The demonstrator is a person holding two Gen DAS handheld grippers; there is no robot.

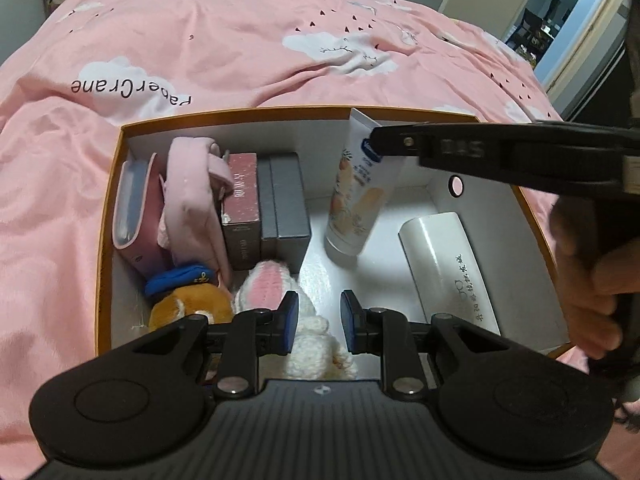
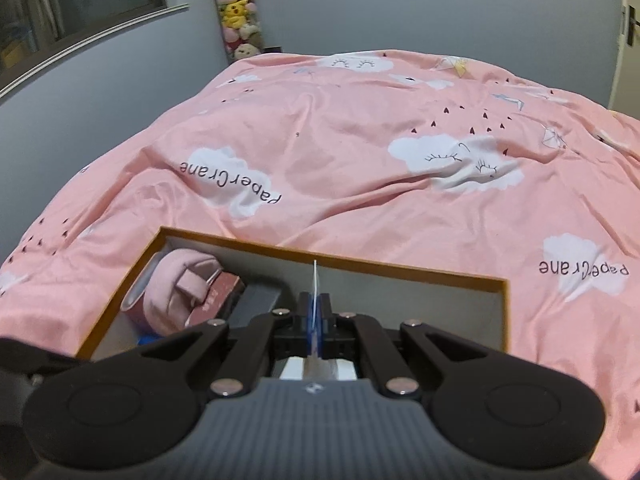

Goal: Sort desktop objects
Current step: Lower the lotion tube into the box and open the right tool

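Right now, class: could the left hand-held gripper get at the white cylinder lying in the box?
Probably yes. The left hand-held gripper is open over the box, and the white cylinder lies uncovered just to its right. The tube held by the right hand-held gripper stands clear of it.

Tube (image 1: 354, 192) in box (image 1: 105, 216), boxes (image 1: 264, 208) left, cylinder (image 1: 448, 268) right.
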